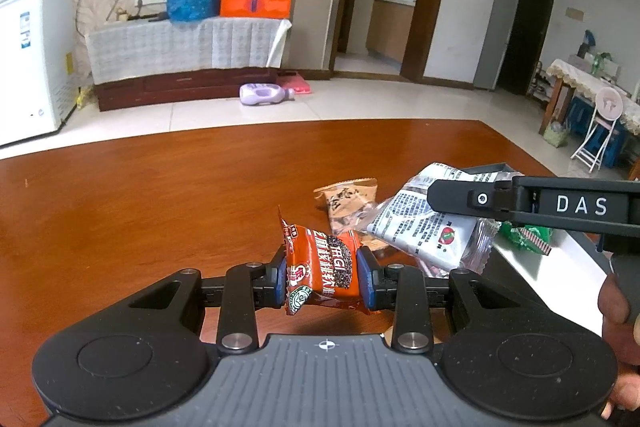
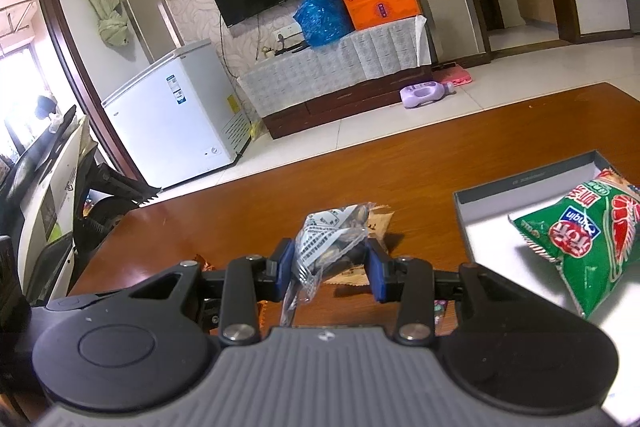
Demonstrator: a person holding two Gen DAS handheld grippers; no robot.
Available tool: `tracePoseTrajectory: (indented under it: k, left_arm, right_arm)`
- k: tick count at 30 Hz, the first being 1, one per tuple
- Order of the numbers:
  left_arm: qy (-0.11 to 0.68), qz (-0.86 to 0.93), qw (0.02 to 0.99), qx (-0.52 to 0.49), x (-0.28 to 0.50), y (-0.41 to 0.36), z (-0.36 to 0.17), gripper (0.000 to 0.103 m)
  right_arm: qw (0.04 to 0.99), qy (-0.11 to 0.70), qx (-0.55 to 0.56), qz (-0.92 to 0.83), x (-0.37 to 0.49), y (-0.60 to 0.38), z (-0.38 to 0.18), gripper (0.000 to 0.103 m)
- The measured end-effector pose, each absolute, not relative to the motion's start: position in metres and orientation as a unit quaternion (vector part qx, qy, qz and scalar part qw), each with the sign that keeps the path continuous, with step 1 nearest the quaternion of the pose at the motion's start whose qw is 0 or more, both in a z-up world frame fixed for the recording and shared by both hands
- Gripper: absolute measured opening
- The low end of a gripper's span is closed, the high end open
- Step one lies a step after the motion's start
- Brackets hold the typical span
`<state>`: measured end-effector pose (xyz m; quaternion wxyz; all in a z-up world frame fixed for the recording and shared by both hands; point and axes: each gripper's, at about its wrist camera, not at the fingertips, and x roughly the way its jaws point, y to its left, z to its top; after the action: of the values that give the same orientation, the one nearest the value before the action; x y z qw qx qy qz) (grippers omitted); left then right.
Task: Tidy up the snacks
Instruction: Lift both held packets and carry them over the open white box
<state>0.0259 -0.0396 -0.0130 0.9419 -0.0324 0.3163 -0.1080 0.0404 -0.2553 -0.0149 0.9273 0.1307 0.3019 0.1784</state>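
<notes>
Table (image 1: 120, 207), brown and glossy, bare at left. No snacks on that side.

Left gripper (image 1: 322, 277) clamped on red packet (image 1: 320, 267); blue pads (image 1: 363, 279) pressing both flanks, packet buckled slightly between them. Held clear of the tabletop, apparently lifted for carrying. Grip taken across the middle, probably so neither crimped end flops.

Just right of it, tan packet (image 1: 346, 203) lying flat on the wood, untouched. Likely next in line.

Further right, right gripper (image 2: 333, 265) closed on clear packet (image 2: 328, 243), a white printed label facing up, dark contents showing through the film. In the left view the same packet hangs beneath the black finger marked DAS, above and partly overlapping the tan one. Contact between the two packets hard to judge at this angle; possibly none.

Part of a hand (image 1: 616, 311) at the right edge, wrapped round the gripper handle.

Far right, tray (image 2: 520, 183), shallow, grey-walled, pale floor. Green packet (image 2: 588, 239) already inside, lying flat toward the far side. Near corner of the floor left bare, room enough for more.

Reading: both tools loaded, tray as the collecting place, one snack in, two in the air, one on the table. Both tools angled downward toward the work.
</notes>
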Motion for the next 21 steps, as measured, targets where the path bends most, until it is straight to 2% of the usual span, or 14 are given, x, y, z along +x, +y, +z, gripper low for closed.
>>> tracePoseTrajectory:
  k: [21]
  left_arm:
    - [0.302,-0.147,0.942,-0.025,0.039,-0.092,-0.006,0.035]
  right_arm:
    - [0.938,0.286,0.139,0.141,0.03,-0.291,0.004,0.038]
